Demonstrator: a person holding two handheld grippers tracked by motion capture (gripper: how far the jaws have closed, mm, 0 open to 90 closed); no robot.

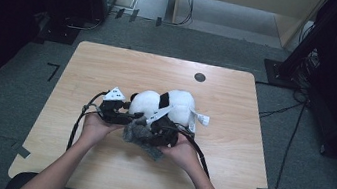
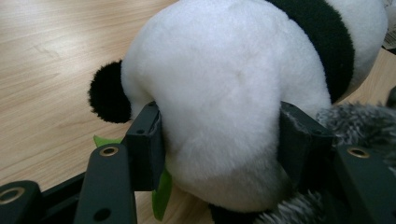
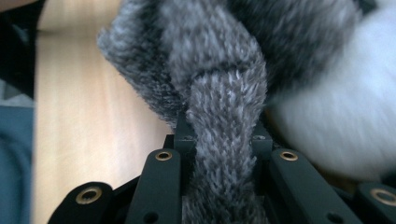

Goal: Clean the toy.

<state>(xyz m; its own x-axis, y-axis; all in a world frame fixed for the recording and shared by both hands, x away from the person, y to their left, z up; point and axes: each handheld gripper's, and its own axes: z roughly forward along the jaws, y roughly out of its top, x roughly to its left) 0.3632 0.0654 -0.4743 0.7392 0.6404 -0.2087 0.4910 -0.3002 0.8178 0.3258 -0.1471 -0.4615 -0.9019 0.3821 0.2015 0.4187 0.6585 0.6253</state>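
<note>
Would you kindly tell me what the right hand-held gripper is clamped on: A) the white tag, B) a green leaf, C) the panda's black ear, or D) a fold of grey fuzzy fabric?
D: in the right gripper view, the right hand-held gripper has its jaws pinched on a strip of the grey fuzzy fabric, beside the panda plush.

The high view is dim, with dark corners and soft light on the counter (image 1: 110,65). Up close, the white fur (image 3: 345,116) looks blurry in the right gripper view.
</note>
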